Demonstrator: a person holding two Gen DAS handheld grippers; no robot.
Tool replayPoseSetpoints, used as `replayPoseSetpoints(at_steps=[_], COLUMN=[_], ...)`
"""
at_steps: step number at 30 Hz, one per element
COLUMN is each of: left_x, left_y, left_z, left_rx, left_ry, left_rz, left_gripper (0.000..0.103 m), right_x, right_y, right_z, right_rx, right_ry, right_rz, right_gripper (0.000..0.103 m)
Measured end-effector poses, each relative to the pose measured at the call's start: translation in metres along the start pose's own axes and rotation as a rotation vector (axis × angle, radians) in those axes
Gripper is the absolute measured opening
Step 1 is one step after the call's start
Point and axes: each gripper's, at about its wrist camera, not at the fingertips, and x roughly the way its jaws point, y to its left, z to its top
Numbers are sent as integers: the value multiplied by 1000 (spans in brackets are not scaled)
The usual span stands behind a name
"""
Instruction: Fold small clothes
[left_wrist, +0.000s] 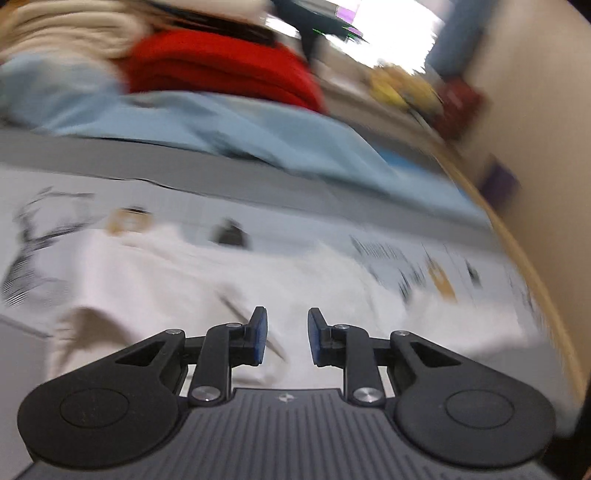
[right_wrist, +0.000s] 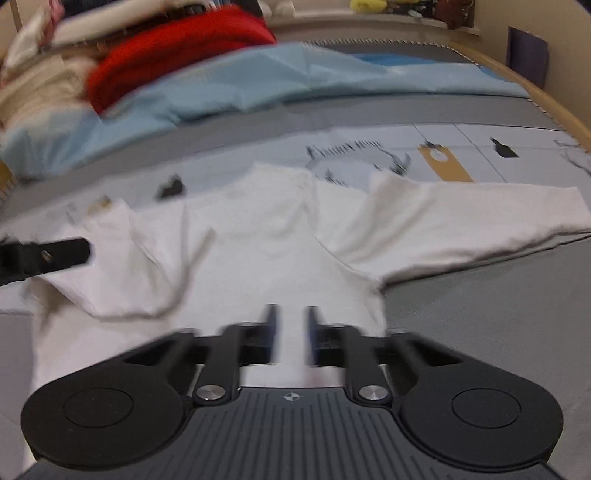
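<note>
A small white long-sleeved shirt (right_wrist: 280, 236) lies spread on the grey work surface, one sleeve (right_wrist: 480, 218) stretched to the right and the other folded in at the left. My right gripper (right_wrist: 291, 332) is open just above the shirt's lower body, empty. My left gripper (left_wrist: 286, 338) is open over the same white shirt (left_wrist: 229, 280), empty; part of it shows at the left edge of the right wrist view (right_wrist: 44, 254). Both views are motion-blurred.
A light blue cloth (right_wrist: 295, 74) lies behind the shirt, with a red garment (right_wrist: 173, 48) and cream clothes (left_wrist: 66, 29) piled at the back left. A printed white mat (right_wrist: 461, 155) lies under the shirt. A wooden edge (left_wrist: 532, 280) borders the right side.
</note>
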Motion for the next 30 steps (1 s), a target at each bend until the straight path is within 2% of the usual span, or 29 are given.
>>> replayPoseSetpoints(at_steps=[2,3,5,6,9,13,17,19,21,24,29,30], left_x=[-8,-7,2,4,10,17,5,4,1,-1,-9,-10], left_y=[29,44,66,77,94,113,134,143,149,157,171,174], left_z=[4,4,9,12,23,35,37,37,36,38,44,45], left_rx=[-84,-117,-169,-200,-255,-347,-426,-464,-484,-519,-550,-558], left_ry=[-54,-59,-13,-21,-67,-81,-71,-69,-71,-72,-102,-106], left_rz=[50,105,246,286,347,344,350,341,342,334,352,356], left_gripper=[26,26,26,26,26,27,28,28,30,30,30,30], right_x=[-7,-9,-11,-10,3,24,45,56,68,89,129,136], right_y=[7,10,17,20,29,50,74,91,107,125,138,137], right_z=[4,6,9,11,15,20,23,23,21,17,9,7], right_rx=[1,-1,-2,-2,-10,-54,-91,-147,-209,-293,-395,-395], right_ry=[-46,-66,-95,-98,-76,-61,-61,-78,-89,-87,-14,3], right_rz=[34,49,80,93,132,163,194,186,179,156,49,38], right_gripper=[3,3,3,4,4,4,6,13,27,34,34,28])
